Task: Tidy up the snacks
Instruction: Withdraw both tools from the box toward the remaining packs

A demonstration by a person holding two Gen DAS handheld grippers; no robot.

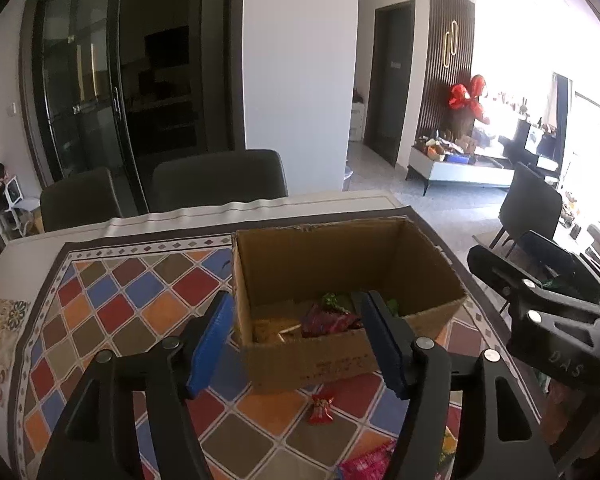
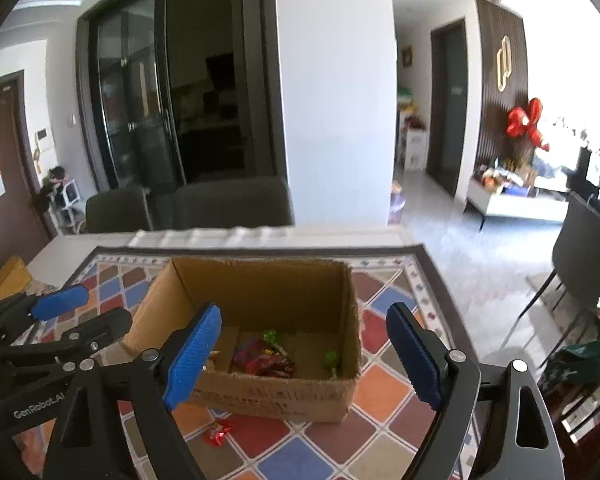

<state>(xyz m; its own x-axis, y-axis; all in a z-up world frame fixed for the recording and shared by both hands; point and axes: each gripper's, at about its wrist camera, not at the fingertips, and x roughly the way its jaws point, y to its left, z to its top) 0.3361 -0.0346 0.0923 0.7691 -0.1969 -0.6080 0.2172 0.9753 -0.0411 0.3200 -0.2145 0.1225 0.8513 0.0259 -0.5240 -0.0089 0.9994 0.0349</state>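
On the patterned tablecloth (image 1: 112, 300), colored diamonds in red, blue, orange and brown, sits an open cardboard box (image 1: 340, 264), flaps up, near the cloth's far edge. Inside the box: a dark red snack packet (image 2: 262, 358) on the floor of it, green-wrapped candies (image 2: 332, 358) beside it toward the right wall, something yellowish at the left end, too blurred to name. Left gripper (image 1: 296, 344) hangs just before the box's near wall, blue pads spread apart, nothing between them. Right gripper (image 2: 308, 356) likewise at the near wall, jaws spread wide, empty, the box showing through the gap. Outside the box, on the cloth just in front of the near wall, lies one small red-wrapped candy (image 1: 321, 408), apart from both grippers. A pink snack packet (image 1: 366, 464) shows at the bottom edge of the left wrist view, partly hidden by the gripper frame. Two dark chairs (image 1: 220, 180) stand behind the table's far side. Dark glass doors (image 2: 140, 112) beyond them. Bright room to the right, overexposed.
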